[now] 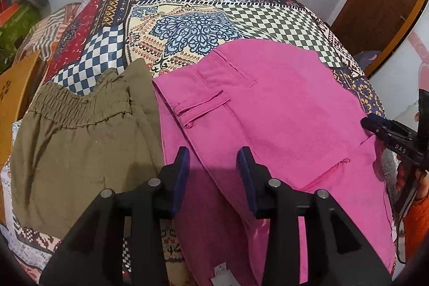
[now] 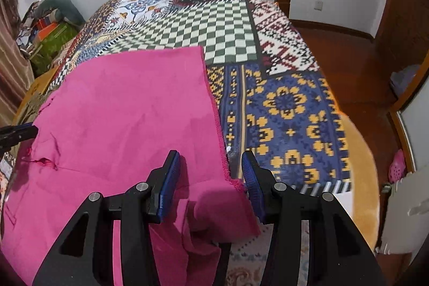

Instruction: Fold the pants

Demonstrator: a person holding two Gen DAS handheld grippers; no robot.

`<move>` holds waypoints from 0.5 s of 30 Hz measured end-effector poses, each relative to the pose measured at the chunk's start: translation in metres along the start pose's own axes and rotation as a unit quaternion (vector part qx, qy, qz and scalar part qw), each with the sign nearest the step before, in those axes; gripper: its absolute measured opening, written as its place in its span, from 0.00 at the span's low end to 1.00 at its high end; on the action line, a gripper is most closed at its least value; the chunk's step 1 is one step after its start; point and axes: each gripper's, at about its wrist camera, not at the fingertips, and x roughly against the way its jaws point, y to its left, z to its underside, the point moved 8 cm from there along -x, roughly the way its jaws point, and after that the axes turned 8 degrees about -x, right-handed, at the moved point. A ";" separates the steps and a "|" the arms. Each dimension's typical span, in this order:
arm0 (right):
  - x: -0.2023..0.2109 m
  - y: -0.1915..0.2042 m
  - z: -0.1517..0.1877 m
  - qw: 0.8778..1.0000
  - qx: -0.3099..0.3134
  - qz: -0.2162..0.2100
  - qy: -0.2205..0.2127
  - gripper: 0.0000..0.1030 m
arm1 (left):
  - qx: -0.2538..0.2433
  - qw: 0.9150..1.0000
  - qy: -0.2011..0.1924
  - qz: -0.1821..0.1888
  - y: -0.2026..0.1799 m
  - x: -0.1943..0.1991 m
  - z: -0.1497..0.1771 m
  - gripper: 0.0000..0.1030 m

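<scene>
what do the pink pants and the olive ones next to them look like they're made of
Pink pants: looks like a matte woven cotton or twill, judging by the crisp stitched welt pockets, flat seams and a frayed hem edge in the right wrist view. Olive pants: a thinner, softer woven fabric, perhaps cotton or a linen blend; the gathered elastic waistband and fine wrinkles suggest that. Exact fibre cannot be told.

**Colours and patterns**

Pants: solid magenta-pink. Second garment: plain olive-khaki. Bedspread: patchwork print with green-white checks, blue-white checks, navy panel with yellow floral motifs, white-maroon geometric panel. Hand-held gripper pads: blue on black frames.
</scene>
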 end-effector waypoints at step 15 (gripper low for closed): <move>-0.007 0.015 0.002 0.997 0.066 0.027 -0.021 0.08 | -0.053 0.998 -0.010 -0.043 -0.017 -0.002 -0.011 0.13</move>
